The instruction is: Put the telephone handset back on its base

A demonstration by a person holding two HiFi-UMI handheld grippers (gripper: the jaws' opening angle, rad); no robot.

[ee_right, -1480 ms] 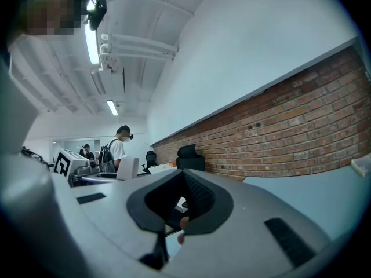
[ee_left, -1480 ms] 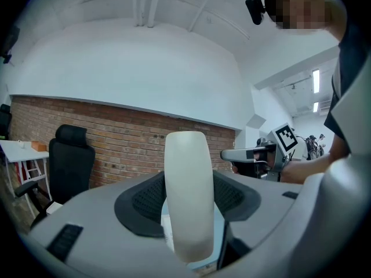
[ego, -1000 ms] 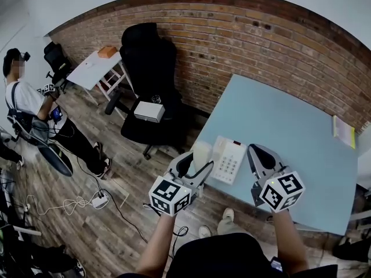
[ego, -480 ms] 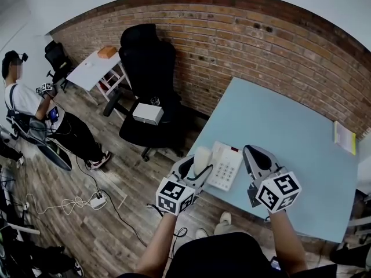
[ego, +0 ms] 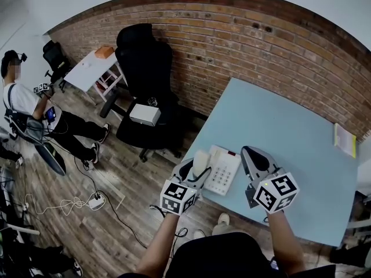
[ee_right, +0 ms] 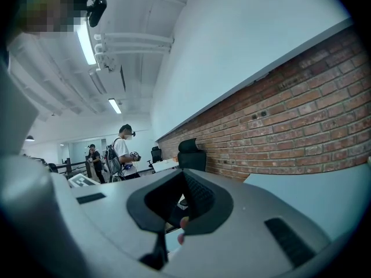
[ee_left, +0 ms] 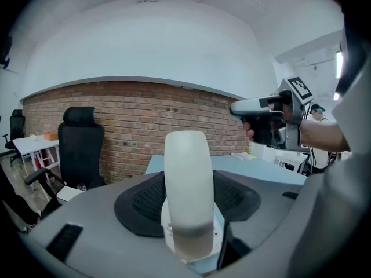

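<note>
Overhead, from left to right: a person [ego: 23,106] stood on the wooden floor [ego: 116,225] at the far left, beside a small white side table [ego: 87,68]. A black office chair [ego: 148,68] stood against the brick wall [ego: 261,45], with a white box [ego: 145,114] on its seat.

The left tool [ego: 199,168] was clamped on the white telephone handset [ego: 201,157]. The handset stood on end between the jaws at the near left edge of the pale blue table [ego: 290,126]. It lay just beside the left side of the telephone base [ego: 224,169], whose keypad faced up; contact between the two could not be told. The right tool [ego: 253,154] was held to the right of the base and apart from it. A yellowish booklet [ego: 345,138] lay at the table's far right edge.

The left gripper view alone showed the grip itself. There the handset's rounded back rose upright from between the dark pads, and the right tool appeared beyond it, held in a hand. The right gripper view showed that tool's jaws together with nothing between them. It also showed a second person, standing behind the first.
</note>
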